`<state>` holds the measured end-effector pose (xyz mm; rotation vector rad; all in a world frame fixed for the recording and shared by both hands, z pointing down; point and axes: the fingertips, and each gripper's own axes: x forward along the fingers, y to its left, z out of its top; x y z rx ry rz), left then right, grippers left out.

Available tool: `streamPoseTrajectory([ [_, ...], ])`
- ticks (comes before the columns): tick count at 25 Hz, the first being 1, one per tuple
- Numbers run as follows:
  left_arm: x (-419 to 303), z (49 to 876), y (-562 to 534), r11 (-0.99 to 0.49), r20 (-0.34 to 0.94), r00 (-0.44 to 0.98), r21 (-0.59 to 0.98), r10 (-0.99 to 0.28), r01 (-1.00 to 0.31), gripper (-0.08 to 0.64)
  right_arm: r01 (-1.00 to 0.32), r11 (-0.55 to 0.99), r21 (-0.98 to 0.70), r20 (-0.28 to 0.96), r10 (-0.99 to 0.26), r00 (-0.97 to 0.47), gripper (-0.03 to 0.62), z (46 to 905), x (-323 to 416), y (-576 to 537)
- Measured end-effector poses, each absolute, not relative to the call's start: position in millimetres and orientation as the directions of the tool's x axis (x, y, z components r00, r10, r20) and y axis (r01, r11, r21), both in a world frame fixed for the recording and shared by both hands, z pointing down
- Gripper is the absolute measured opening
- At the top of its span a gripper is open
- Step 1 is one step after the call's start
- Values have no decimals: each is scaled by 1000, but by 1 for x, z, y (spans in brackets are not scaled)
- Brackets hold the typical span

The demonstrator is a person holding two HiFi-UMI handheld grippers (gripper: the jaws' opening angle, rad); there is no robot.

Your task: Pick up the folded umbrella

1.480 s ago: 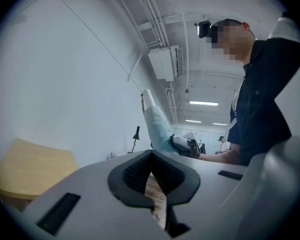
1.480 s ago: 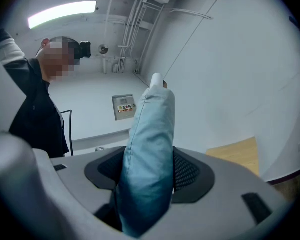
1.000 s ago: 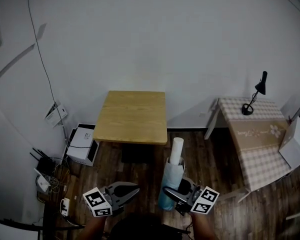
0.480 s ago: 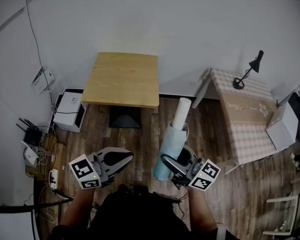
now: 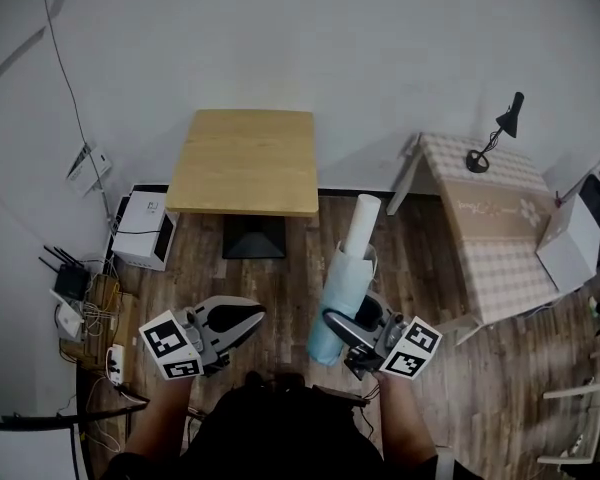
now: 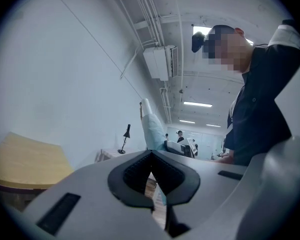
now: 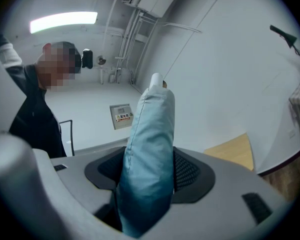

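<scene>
**A:** Where is the pale blue folded cloth umbrella [image 5: 340, 286]?
**B:** In the air, squeezed tight by the right gripper [image 5: 334, 322]. The left gripper [image 5: 252, 316] is closed and holds nothing.
**A:** What next?
**B:** The pick-up looks done, so I think just hold it steady.

Office-like room: wooden table [image 5: 248, 158], desk lamp [image 5: 492, 140], router [image 5: 66, 284], ceiling pipes [image 6: 151, 11].

1. The head view is dim and greyish, dark at its corners, with straight lines bowed by the wide lens. The wall [image 5: 300, 48] is evenly lit and free of glare.
2. In the right gripper view a ceiling light strip [image 7: 63, 21] glares white, and the folded umbrella [image 7: 147, 154] darkens into shade at its lower end.
3. Both gripper views sit inside a black circular frame, and their nearest parts look soft.
</scene>
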<state>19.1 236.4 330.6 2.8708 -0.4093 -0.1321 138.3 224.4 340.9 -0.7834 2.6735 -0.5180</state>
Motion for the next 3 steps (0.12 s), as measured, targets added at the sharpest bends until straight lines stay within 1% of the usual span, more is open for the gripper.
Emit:
streamPoseTrajectory([
  [3,34,334,245,-936,-48,963,254,-264,-243,12,-384,779,-495,-207,-535,-819,279,347,147,230],
])
